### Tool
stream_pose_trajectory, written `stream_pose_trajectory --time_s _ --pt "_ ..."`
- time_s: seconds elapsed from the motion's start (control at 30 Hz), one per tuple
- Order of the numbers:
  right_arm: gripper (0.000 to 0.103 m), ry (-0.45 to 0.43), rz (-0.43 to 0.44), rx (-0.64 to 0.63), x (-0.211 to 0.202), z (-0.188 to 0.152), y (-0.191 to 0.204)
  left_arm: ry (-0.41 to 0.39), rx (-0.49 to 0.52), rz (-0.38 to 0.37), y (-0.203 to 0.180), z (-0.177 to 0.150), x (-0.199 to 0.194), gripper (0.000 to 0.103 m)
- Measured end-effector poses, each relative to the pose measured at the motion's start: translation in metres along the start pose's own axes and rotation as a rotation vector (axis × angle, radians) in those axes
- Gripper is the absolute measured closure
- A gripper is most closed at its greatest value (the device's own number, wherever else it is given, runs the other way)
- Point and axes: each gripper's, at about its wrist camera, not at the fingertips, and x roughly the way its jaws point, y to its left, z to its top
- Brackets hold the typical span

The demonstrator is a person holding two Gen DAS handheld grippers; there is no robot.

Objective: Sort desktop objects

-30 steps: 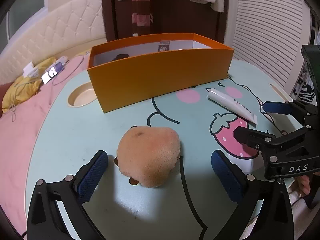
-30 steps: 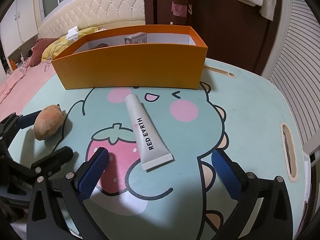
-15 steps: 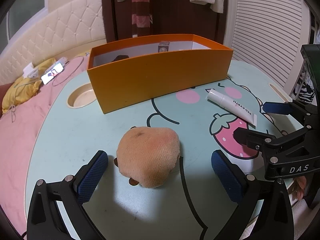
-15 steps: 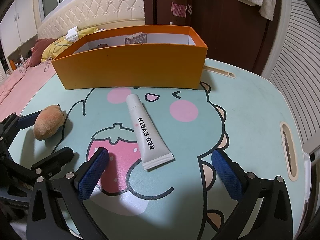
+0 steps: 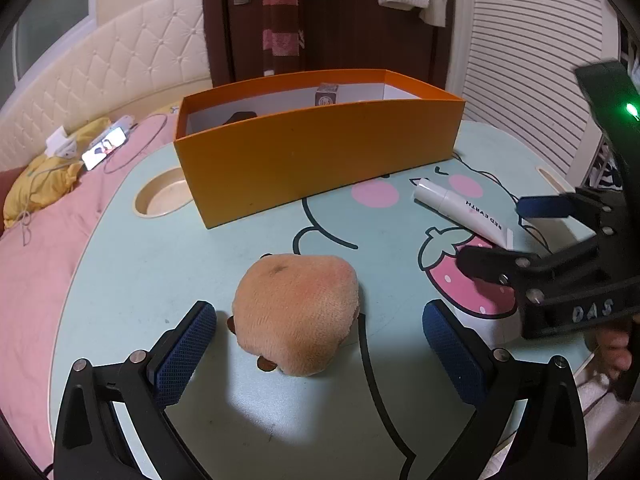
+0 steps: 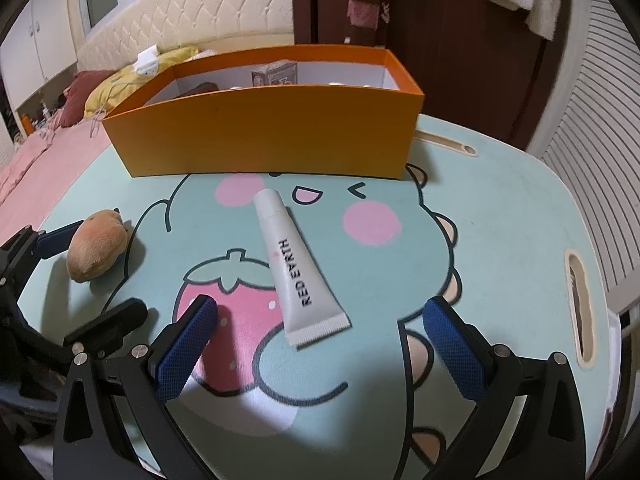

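A tan plush toy (image 5: pixel 296 312) lies on the cartoon-printed table (image 5: pixel 132 280), between the blue pads of my open left gripper (image 5: pixel 320 344) without touching them. It shows again as the plush toy (image 6: pixel 96 250) at the left of the right wrist view. A white tube (image 6: pixel 298 270) marked RED EARTH lies on the strawberry print just ahead of my open right gripper (image 6: pixel 320 344). The same tube (image 5: pixel 464 212) is at the right of the left wrist view. An orange box (image 5: pixel 320 160) stands at the table's far side, holding a small carton (image 6: pixel 276 74) and a dark item.
A round cup recess (image 5: pixel 160 200) sits left of the box and a slot (image 6: pixel 580 304) cuts the table's right edge. A pink bed (image 5: pixel 32 264) with a phone (image 5: pixel 104 152) borders the left. A dark door (image 5: pixel 320 12) stands behind. The box (image 6: pixel 264 136) blocks the far side.
Both grippers have crept slightly forward toward their objects; the tube and the toy look a little nearer. Nothing has been grasped.
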Motion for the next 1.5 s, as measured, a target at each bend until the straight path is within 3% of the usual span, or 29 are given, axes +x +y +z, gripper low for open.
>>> stream_pose_trajectory --time_s 0.13,0.17,0.23,0.27,0.3,0.33,0.63,0.83,1.07,1.33,1.43,1.5 --pt "0.001 0.022 0.005 -0.013 0.005 0.009 0.004 0.0 -0.002 -0.001 0.0 0.0 0.0 0.001" --pt "0.006 0.013 0.006 -0.018 0.004 0.009 0.005 0.0 -0.002 -0.001 0.001 0.0 0.0 0.001" --pt "0.022 -0.017 0.014 -0.025 -0.001 0.007 0.009 0.0 -0.003 -0.001 0.0 0.0 0.001 0.001" --pt "0.042 -0.029 0.016 -0.028 -0.003 0.007 0.01 0.0 -0.002 -0.001 0.0 0.0 0.001 0.001" --pt "0.074 -0.04 0.016 -0.033 -0.006 0.006 0.012 0.0 -0.003 -0.002 0.0 0.0 0.001 0.001" --pt "0.079 -0.046 0.016 -0.035 -0.008 0.005 0.012 0.0 -0.003 -0.002 0.0 0.001 0.001 0.001" --pt "0.079 -0.115 0.059 0.037 -0.021 -0.005 0.002 0.017 -0.003 -0.019 0.001 0.003 -0.001 0.001" --pt "0.079 -0.136 0.087 0.039 -0.027 -0.007 0.002 -0.014 -0.082 -0.072 0.011 0.004 -0.007 0.001" --pt "0.079 -0.131 0.134 0.054 -0.025 -0.011 -0.003 0.022 -0.143 -0.068 0.02 0.015 -0.004 0.001" --pt "0.079 -0.11 0.15 0.077 -0.02 -0.009 -0.007 0.055 -0.069 0.003 0.016 0.022 0.007 0.001" --pt "0.076 -0.105 0.137 0.081 -0.019 -0.008 -0.008 0.049 -0.061 0.019 0.016 0.021 0.006 0.017" --pt "0.076 -0.101 0.132 0.075 -0.018 -0.006 -0.007 0.045 -0.056 0.03 0.017 0.02 0.006 0.039"
